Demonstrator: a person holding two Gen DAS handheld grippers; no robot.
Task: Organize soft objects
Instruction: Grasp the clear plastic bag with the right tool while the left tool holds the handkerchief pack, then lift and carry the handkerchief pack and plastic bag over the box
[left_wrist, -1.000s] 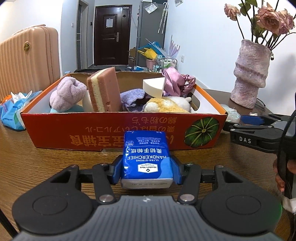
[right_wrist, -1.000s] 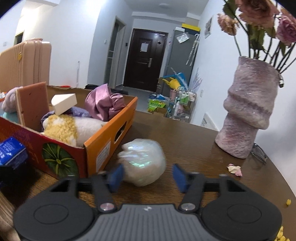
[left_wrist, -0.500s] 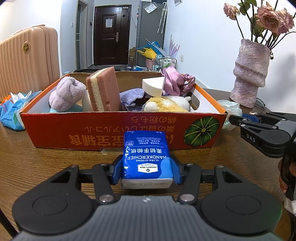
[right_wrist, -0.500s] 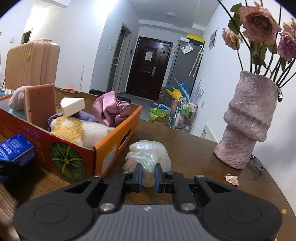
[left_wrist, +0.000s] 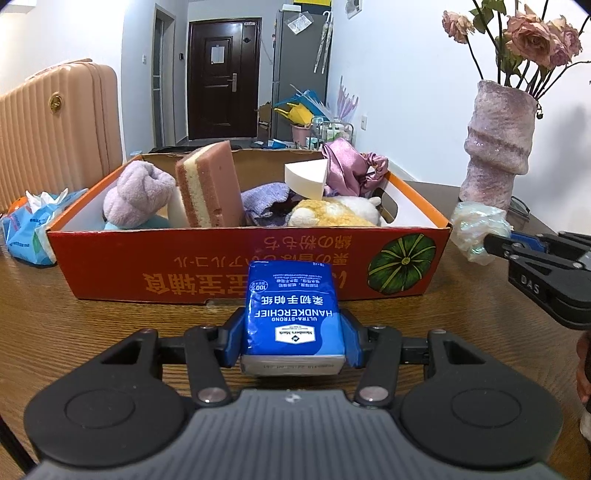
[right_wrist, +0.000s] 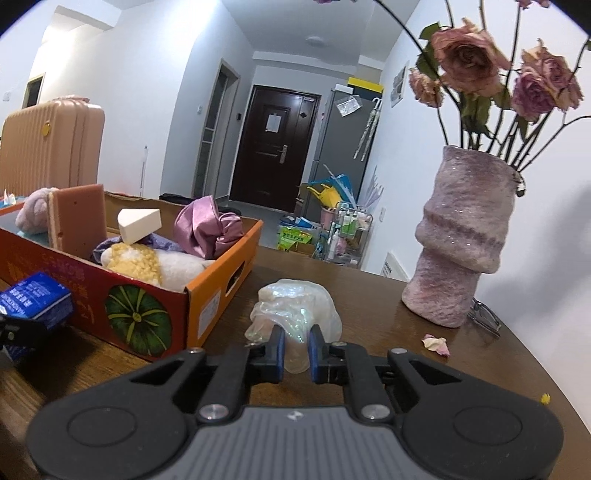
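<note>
- Two grippers work at one wooden table (left_wrist: 66, 325): one orange cardboard box (left_wrist: 258, 266) across mid-frame in the left wrist view, one pink vase (right_wrist: 461, 243) of dried roses at right.
- Six soft items fill the box: a lilac plush (left_wrist: 136, 192), a pink-and-yellow sponge (left_wrist: 210, 184) standing on edge, a white wedge sponge (left_wrist: 304, 177), a purple cloth (left_wrist: 266, 199), a satin scrunchie (left_wrist: 351, 170) and a yellow-and-white plush (left_wrist: 332, 214).
- The left gripper (left_wrist: 293, 339), lower centre, pinches one blue tissue pack (left_wrist: 291, 314) by its sides, in front of the box's near wall.
- The right gripper (right_wrist: 295, 349), lower centre of its own view, has its jaws pressed nearly together on one crumpled iridescent bag (right_wrist: 295, 306), which bulges beyond the pads, beside the box's right end.
- In the left wrist view that gripper reaches in from the right edge, pointing left toward the box corner.
</note>
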